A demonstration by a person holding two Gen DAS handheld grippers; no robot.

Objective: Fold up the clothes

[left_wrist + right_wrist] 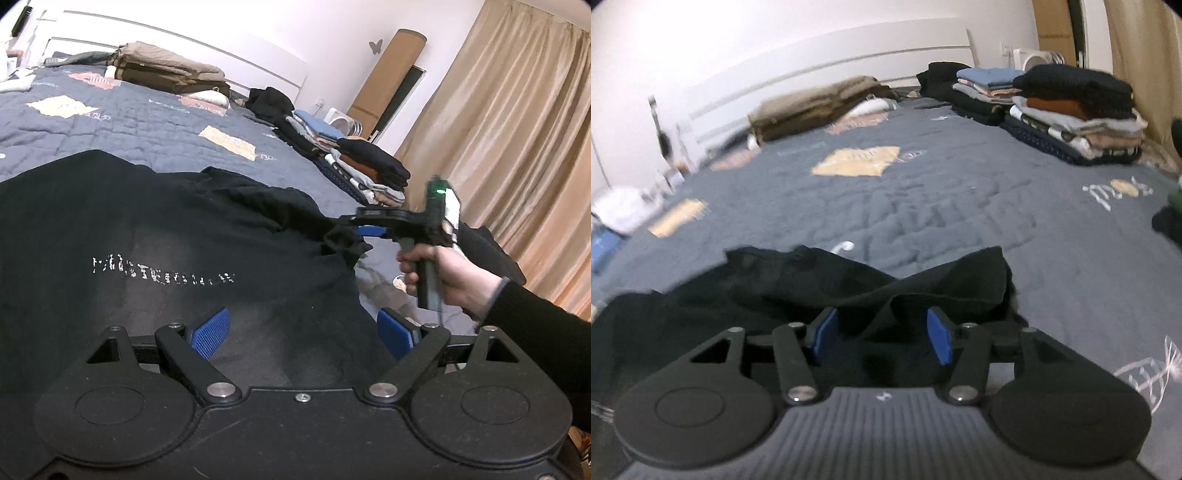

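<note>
Blue-padded fingers (208,332) of the left gripper (301,334) stand spread wide above the black T-shirt (147,229), with nothing between them. That gripper hangs over the near part of the shirt, pointing forward and somewhat down. The shirt lies spread on the grey quilted bedspread (147,125), with a worn white print across its middle.

On the right, the right gripper (364,230) reaches in from the side towards the shirt's right edge, where a bunched sleeve (345,242) lies at its tip. A bare hand (439,273) wraps the handle, and a dark sleeve cuff (517,310) runs back to the right. From its own camera, the right gripper's pads (940,338) stand partly apart. A fold of black cloth (882,310) rises in the gap; whether the pads press on it I cannot tell.

Stacks of folded clothes (369,170) sit at the far right edge of the bed, and beige curtains (517,129) hang beyond.
</note>
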